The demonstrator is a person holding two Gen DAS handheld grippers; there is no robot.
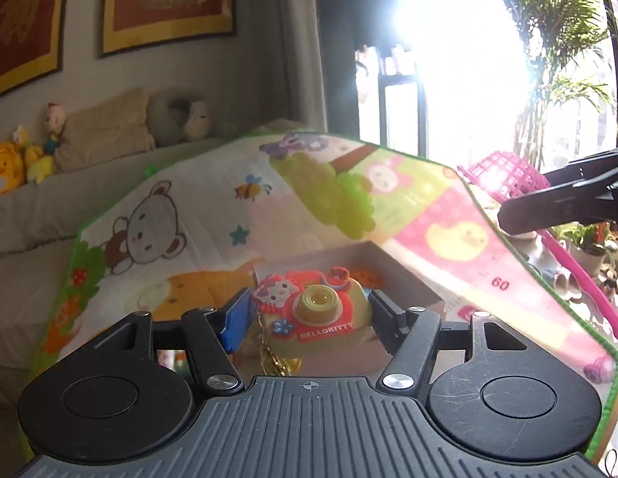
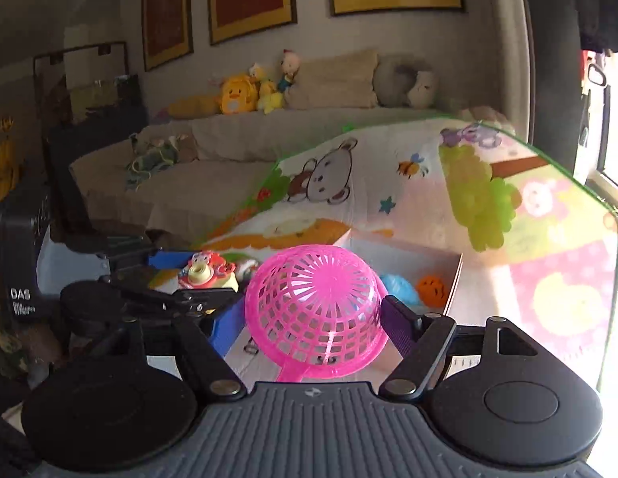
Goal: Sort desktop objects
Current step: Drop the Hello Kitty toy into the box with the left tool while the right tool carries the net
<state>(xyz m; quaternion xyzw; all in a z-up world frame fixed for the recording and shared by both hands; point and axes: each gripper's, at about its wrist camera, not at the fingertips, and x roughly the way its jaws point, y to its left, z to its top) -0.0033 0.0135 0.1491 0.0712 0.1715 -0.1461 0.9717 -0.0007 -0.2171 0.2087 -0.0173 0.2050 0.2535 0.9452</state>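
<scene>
Fingers (image 1: 382, 310) clamped on toy camera (image 1: 320, 310)

Left tool (image 1: 309, 310) clamped, raised; right tool (image 2: 316, 318) clamped, raised alongside.

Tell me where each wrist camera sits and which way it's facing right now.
Left wrist: on the left gripper, looking along its fingers at the Hello Kitty toy camera they clamp, above the box; the right gripper's finger intrudes top right.
Right wrist: on the right gripper, facing the pink strainer it holds; the left gripper shows at left.
Shared: toy camera, strainer, box, cartoon mat, sofa.
</scene>
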